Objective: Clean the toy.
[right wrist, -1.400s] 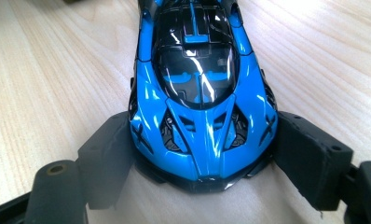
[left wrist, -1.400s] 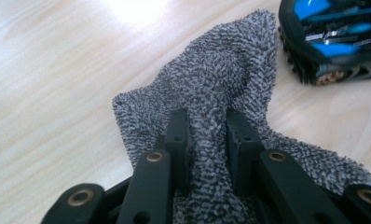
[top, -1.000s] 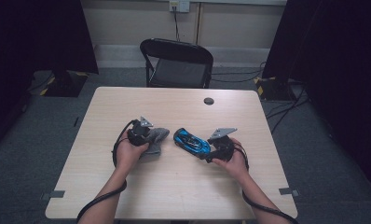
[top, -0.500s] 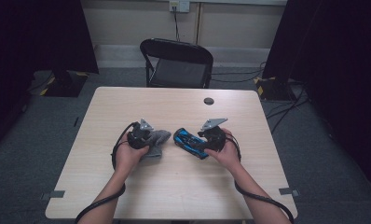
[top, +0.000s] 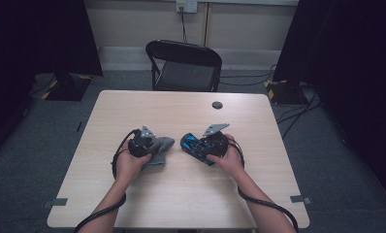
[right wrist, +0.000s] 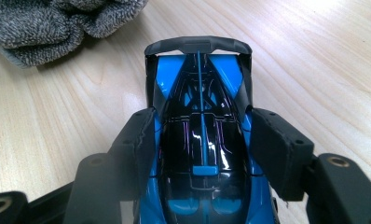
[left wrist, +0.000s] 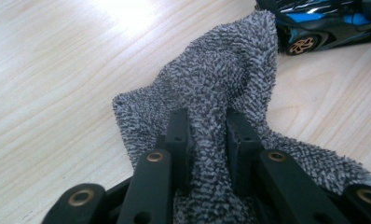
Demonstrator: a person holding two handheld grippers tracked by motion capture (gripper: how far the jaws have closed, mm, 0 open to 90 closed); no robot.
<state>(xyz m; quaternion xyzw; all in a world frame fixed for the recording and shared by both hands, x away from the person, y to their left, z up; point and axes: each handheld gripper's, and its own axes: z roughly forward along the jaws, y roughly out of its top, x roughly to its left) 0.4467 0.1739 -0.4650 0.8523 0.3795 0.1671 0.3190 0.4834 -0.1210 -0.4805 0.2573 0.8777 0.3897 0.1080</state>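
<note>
On the wooden table (top: 181, 194) lies a crumpled grey terry cloth (top: 162, 145), with my left gripper (top: 150, 145) at its left end. In the left gripper view that gripper (left wrist: 208, 119) is shut on a raised fold of the cloth (left wrist: 221, 74). Just to the right sits a blue and black toy car (top: 190, 143), and my right gripper (top: 203, 145) covers its right part. In the right gripper view the jaws of this gripper (right wrist: 202, 123) press on both sides of the car (right wrist: 200, 140), whose rear wing points away from me. The cloth (right wrist: 58, 23) lies beyond the car at upper left.
A small black round disc (top: 217, 105) rests near the table's far edge. A black folding chair (top: 184, 63) stands behind the table. Cables trail from both grippers toward the front edge. Bare tabletop stretches to the left, right and front of the hands.
My right gripper has moved left from beside the car onto it and shut on its body. The left gripper stays on the cloth, nearly still.
</note>
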